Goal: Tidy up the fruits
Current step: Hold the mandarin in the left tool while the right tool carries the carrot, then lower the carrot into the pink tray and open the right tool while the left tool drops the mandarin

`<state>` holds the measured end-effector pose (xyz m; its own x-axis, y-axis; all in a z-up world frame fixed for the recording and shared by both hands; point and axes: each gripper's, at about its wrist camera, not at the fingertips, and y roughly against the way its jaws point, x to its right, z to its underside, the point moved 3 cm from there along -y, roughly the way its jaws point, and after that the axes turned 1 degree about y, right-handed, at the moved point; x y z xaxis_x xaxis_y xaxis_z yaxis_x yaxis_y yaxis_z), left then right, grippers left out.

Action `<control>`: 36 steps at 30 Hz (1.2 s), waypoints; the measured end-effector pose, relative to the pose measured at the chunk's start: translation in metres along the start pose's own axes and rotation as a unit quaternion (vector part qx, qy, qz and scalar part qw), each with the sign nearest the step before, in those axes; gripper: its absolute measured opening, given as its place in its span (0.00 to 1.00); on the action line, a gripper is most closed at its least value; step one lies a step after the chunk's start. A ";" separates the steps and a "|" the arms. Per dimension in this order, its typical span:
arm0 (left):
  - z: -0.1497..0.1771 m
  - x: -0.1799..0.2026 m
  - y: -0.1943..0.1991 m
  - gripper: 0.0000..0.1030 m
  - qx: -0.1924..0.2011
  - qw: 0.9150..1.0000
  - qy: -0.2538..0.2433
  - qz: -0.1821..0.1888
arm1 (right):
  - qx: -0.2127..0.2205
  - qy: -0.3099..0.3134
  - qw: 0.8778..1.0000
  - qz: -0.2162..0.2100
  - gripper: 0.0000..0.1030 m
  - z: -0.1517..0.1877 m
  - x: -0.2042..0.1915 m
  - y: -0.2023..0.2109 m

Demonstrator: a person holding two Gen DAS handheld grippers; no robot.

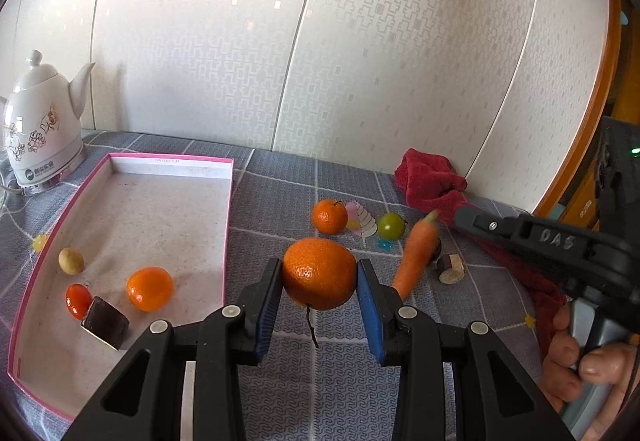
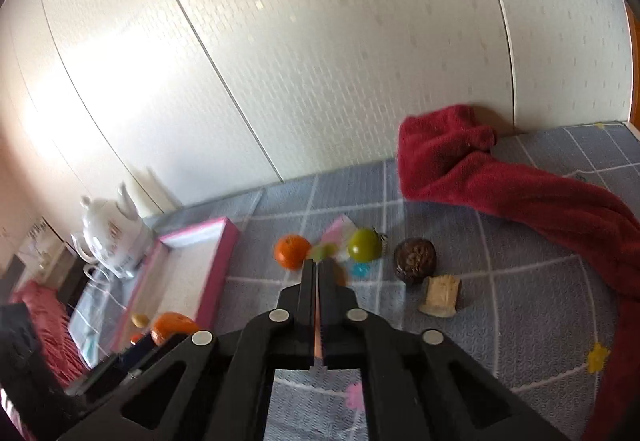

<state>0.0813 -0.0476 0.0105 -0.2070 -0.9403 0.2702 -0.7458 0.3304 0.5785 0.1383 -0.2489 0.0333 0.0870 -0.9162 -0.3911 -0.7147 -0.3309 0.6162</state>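
Note:
My left gripper [image 1: 319,268] is shut on a large orange [image 1: 319,275], pinched between its blue pads [image 1: 370,305] and held just right of the pink-rimmed box [image 1: 229,209]. The box holds another orange [image 1: 150,289], a red tomato [image 1: 78,301], a small tan fruit [image 1: 71,261] and a dark brown block [image 1: 106,323]. In the left wrist view my right gripper [image 1: 458,215] carries a blurred carrot [image 1: 416,257] by its green top, hanging tilted above the cloth. In its own view the right gripper [image 2: 317,265] stands shut. A tangerine [image 1: 329,216] and a green fruit [image 1: 391,225] lie on the cloth.
A white teapot-style kettle [image 1: 36,125] stands behind the box at the left. A red towel [image 2: 480,169] trails along the wall and right side. A brown round item [image 2: 415,260] and a pale chunk [image 2: 440,297] lie near it. A person's hand [image 1: 576,365] grips the right handle.

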 end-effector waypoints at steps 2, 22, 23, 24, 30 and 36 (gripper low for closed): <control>0.000 -0.001 -0.001 0.36 -0.002 1.000 0.002 -0.001 | -0.011 0.002 1.000 0.007 0.02 0.002 0.000 -0.005; 0.000 -0.010 -0.004 0.36 -0.013 1.000 0.021 -0.001 | -0.126 -0.048 0.989 0.066 0.34 0.011 0.028 -0.091; 0.000 -0.010 -0.005 0.36 -0.013 1.000 0.022 0.000 | -0.127 -0.043 0.988 0.074 0.34 0.011 0.029 -0.094; -0.001 -0.010 -0.004 0.36 -0.012 1.000 0.022 -0.001 | -0.129 -0.040 0.987 0.082 0.32 0.012 0.030 -0.097; -0.001 -0.010 -0.003 0.36 -0.008 1.000 0.020 -0.006 | -0.129 -0.034 0.988 0.080 0.28 0.012 0.035 -0.094; -0.005 -0.014 0.000 0.36 0.003 1.000 0.025 -0.014 | -0.101 -0.036 0.994 0.031 0.28 0.008 0.021 -0.067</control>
<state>0.0873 -0.0337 0.0102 -0.1539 -0.9440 0.2917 -0.7543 0.3029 0.5825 0.1830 -0.2443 -0.0217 -0.0082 -0.9198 -0.3923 -0.5633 -0.3199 0.7618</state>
